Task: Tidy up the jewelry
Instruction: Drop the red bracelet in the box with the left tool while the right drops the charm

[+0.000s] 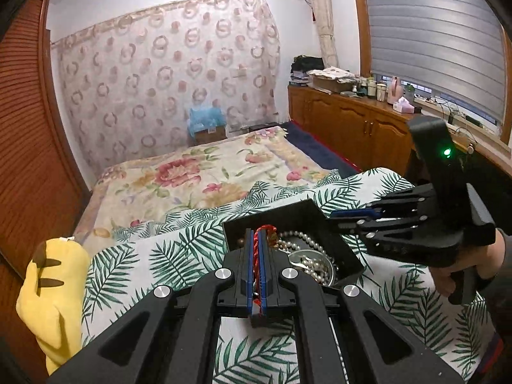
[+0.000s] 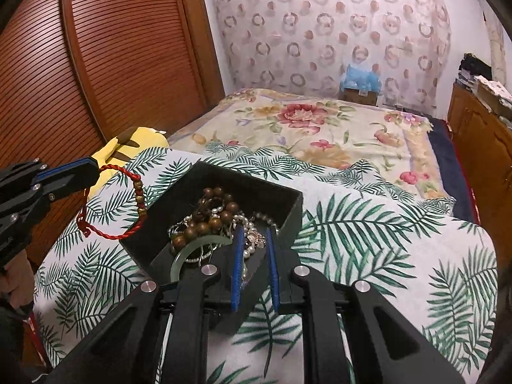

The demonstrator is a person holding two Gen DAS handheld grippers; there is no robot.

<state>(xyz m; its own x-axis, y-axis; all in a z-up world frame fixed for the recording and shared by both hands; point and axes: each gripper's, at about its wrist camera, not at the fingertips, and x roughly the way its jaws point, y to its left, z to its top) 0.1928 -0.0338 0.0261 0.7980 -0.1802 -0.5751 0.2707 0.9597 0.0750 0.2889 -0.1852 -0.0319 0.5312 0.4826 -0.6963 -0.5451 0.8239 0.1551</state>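
Observation:
A black open box (image 2: pixel 288 206) of tangled jewelry sits on a leaf-print cloth (image 2: pixel 368 240); it also shows in the left wrist view (image 1: pixel 307 208). Inside lie brown wooden beads (image 2: pixel 211 220), pearl strands (image 1: pixel 304 240) and a pale green bangle (image 2: pixel 192 249). My left gripper (image 1: pixel 256 240) is shut on a red cord bracelet (image 2: pixel 128 204) with small gold beads, held above the cloth left of the box. My right gripper (image 2: pixel 254 233) is open, its blue-padded fingers over the jewelry at the box's near side, holding nothing.
A yellow plush toy (image 1: pixel 51 288) lies at the cloth's left edge by a wooden louvered door (image 2: pixel 96 64). A floral blanket (image 1: pixel 198 176) covers the bed beyond. A wooden cabinet (image 1: pixel 352 124) with clutter runs along the right under a window blind.

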